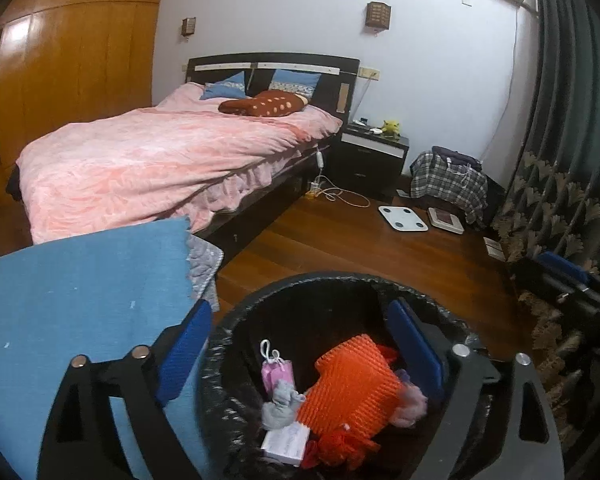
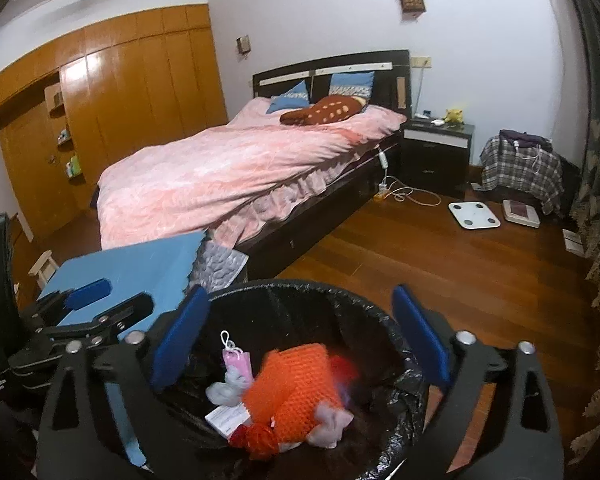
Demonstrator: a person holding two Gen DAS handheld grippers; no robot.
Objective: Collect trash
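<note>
A bin lined with a black bag [image 1: 324,280] [image 2: 300,286] stands on the wood floor right below both grippers. Inside lie an orange foam net [image 1: 352,384] [image 2: 296,384], a small pink bag [image 1: 278,374] [image 2: 236,362], a white box [image 1: 286,442] [image 2: 226,416], grey and white crumpled bits and red scraps. My left gripper [image 1: 300,344] is open and empty over the bin; it also shows at the left of the right wrist view [image 2: 96,300]. My right gripper [image 2: 300,332] is open and empty over the bin; part of it shows at the right of the left wrist view [image 1: 564,276].
A blue mat-covered surface [image 1: 80,300] [image 2: 140,268] is next to the bin on the left. A bed with a pink quilt [image 1: 160,160] [image 2: 240,168] is beyond. A nightstand [image 1: 374,156], white scale [image 1: 402,218], checked bag [image 1: 448,180] and curtain [image 1: 560,200] stand at the right.
</note>
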